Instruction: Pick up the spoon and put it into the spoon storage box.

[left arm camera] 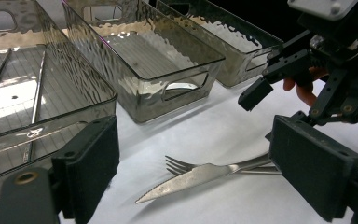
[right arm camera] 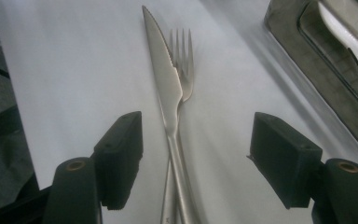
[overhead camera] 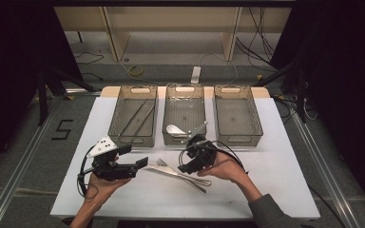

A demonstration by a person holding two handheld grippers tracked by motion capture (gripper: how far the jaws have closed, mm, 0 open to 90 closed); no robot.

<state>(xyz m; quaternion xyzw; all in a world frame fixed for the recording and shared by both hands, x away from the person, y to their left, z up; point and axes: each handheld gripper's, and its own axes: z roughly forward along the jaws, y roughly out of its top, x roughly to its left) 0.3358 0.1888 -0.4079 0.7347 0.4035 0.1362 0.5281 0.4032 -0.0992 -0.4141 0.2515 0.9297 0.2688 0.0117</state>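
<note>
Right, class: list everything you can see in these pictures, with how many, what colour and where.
Bins: three, smoky clear plastic, in a row at the far side of the table.
Chopsticks: two, dark, in the left bin.
Spoon: one, white, in the middle bin.
Knife: one, silver, on the table, lying over the fork.
Fork: one, silver, under the knife.
Table: one, white top.
Left gripper: black, open, near the knife tip.
Right gripper: black, open, above the cutlery handles.
Hands: two, holding the grippers.
</note>
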